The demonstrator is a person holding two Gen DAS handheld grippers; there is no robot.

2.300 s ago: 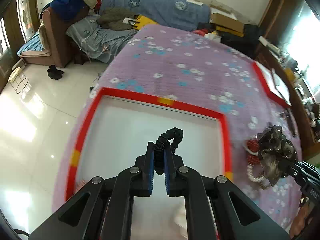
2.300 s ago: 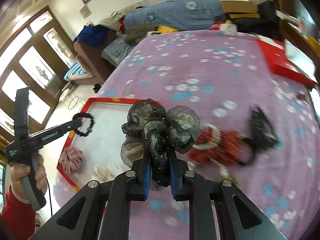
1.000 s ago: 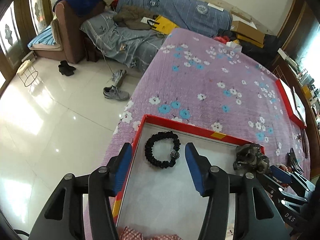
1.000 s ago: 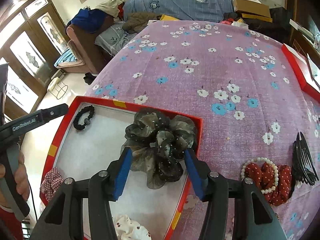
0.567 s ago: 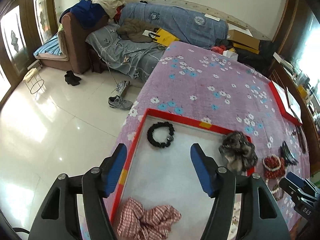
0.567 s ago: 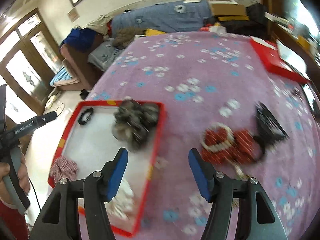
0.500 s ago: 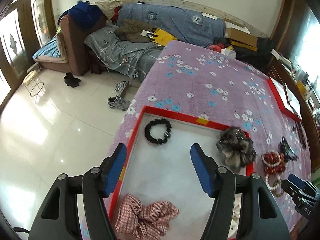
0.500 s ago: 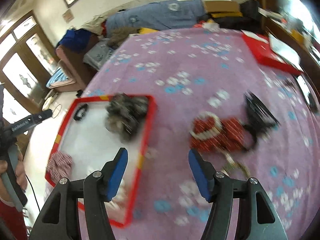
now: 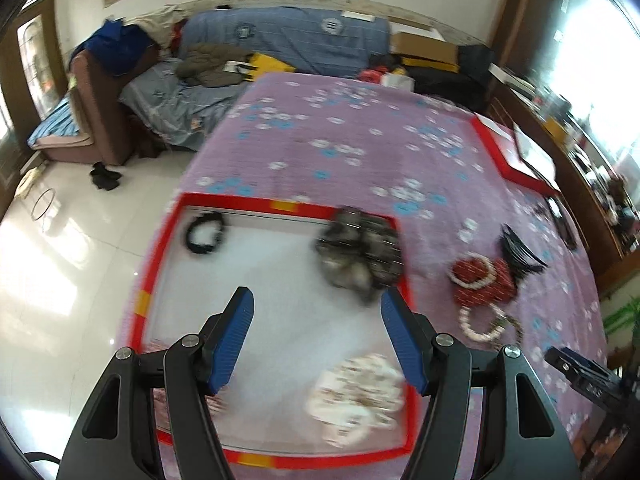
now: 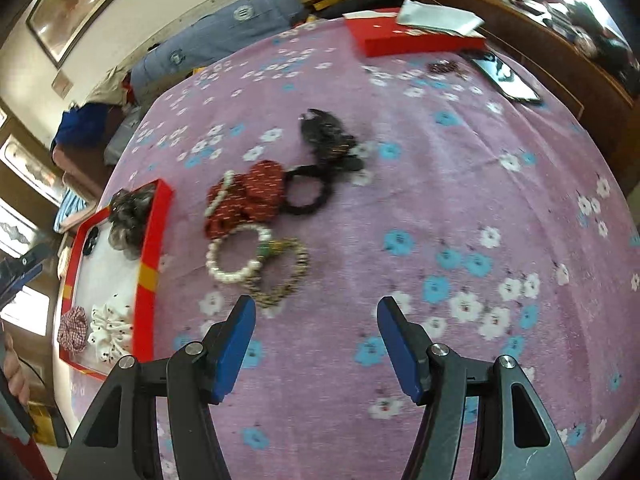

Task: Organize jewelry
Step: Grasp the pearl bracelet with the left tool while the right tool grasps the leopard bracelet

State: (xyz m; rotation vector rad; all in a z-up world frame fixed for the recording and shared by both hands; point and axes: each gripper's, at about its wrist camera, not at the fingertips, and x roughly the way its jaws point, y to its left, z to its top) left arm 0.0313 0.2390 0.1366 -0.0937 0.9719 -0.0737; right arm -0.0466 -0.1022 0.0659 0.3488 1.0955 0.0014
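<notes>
- Blue-padded jaws of our left gripper stand wide apart with nothing between them; a moment ago they pinched the black bead bracelet, which now lies ahead and to their left in the far corner of the red-rimmed tray.
- Our right gripper is likewise spread and empty, having just let go of the grey gauze scrunchie; that scrunchie rests ahead and slightly right of the left jaws, against the tray's far right rim.
- Just right of and below the left jaws sits a white spotted scrunchie, also inside the tray.
- Ahead and left of the right jaws, loose on the purple flowered bedspread, remain the pearl bracelet, a brownish bead loop, the red dotted scrunchie, a black hair tie and a dark hair clip.
- We judge two pieces newly put away, so the right gripper is now facing the remaining pile, with the pearl bracelet nearest its jaws.
- Blur smears both views, so finer contact details escape us.
</notes>
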